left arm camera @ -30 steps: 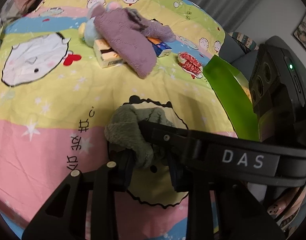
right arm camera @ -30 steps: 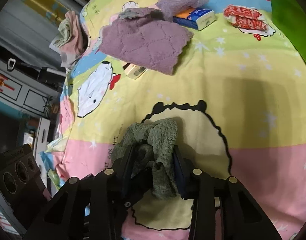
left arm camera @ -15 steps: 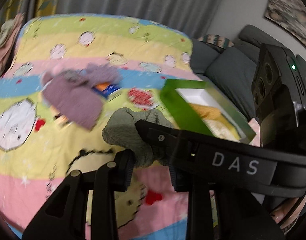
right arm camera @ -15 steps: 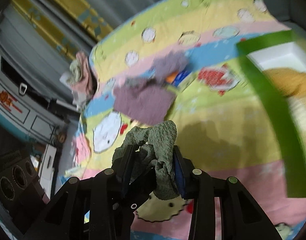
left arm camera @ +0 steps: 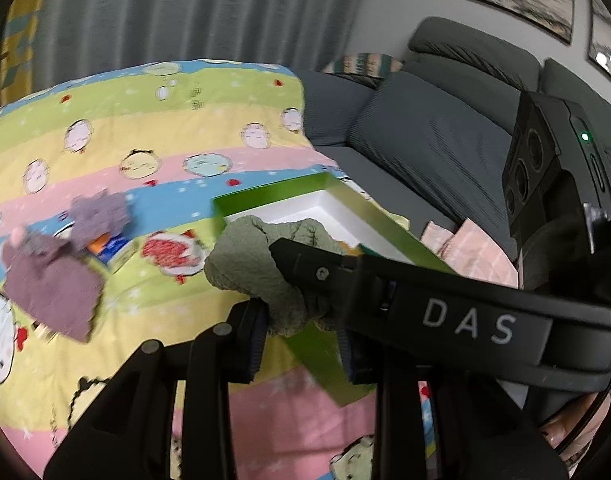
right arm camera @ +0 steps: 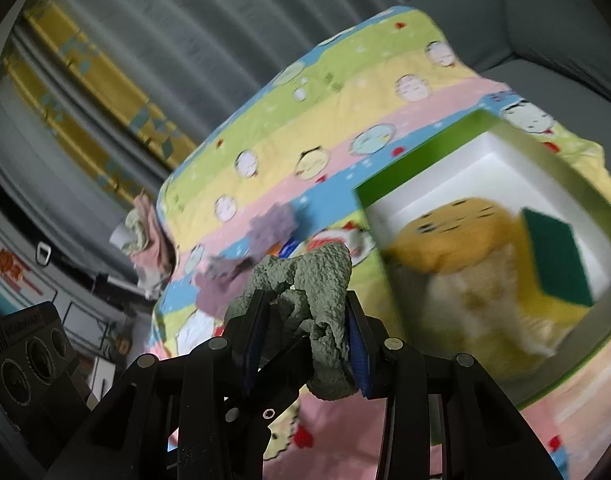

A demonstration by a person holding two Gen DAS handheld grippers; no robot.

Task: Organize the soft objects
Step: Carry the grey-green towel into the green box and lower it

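Green cloth clamped in both left tongs and right tongs, raised above bed, near green box. Sponge and yellow toy already boxed; purple cloths left on bed.

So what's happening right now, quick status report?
Both hand-held grippers, left and right, shut on one green cloth. Green box ahead, sponge inside. Nothing in the way.

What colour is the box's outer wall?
Bright green; the box is white inside. It shows best in the right wrist view.
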